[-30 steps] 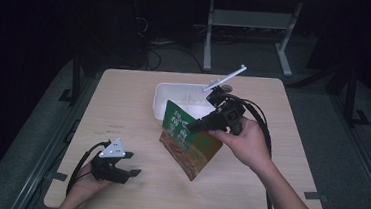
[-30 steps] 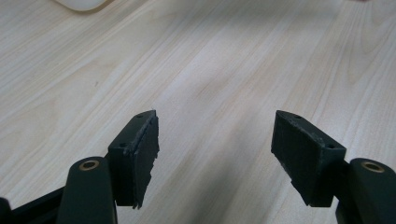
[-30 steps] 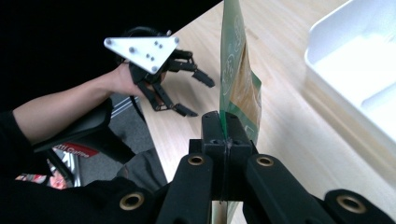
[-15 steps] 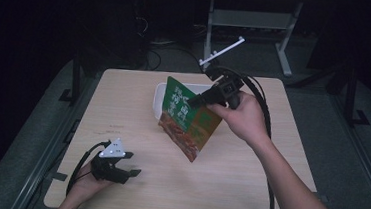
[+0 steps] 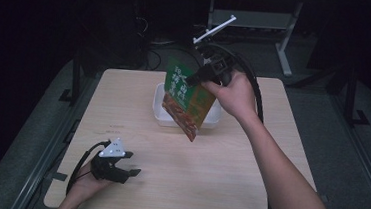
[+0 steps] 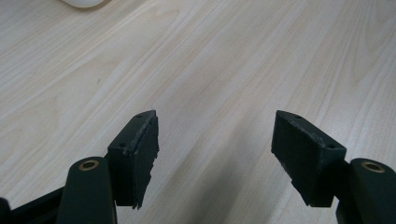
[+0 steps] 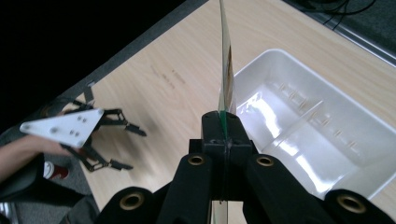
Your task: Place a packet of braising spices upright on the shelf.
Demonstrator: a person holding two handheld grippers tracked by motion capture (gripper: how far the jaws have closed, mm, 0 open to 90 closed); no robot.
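My right gripper (image 5: 199,77) clamped green packet (image 5: 188,97), held tilted above white tray (image 5: 214,122). My left gripper (image 5: 129,163) rested on table (image 5: 229,163), jaws apart.

You're working in what looks like a lab or test room, not a home. Your pale wood-grain tabletop (image 5: 249,154) stands alone on grey carpeted floor (image 5: 355,148) in near darkness. Behind it, loose black cables (image 5: 149,56) trail past a white metal desk frame (image 5: 284,39).
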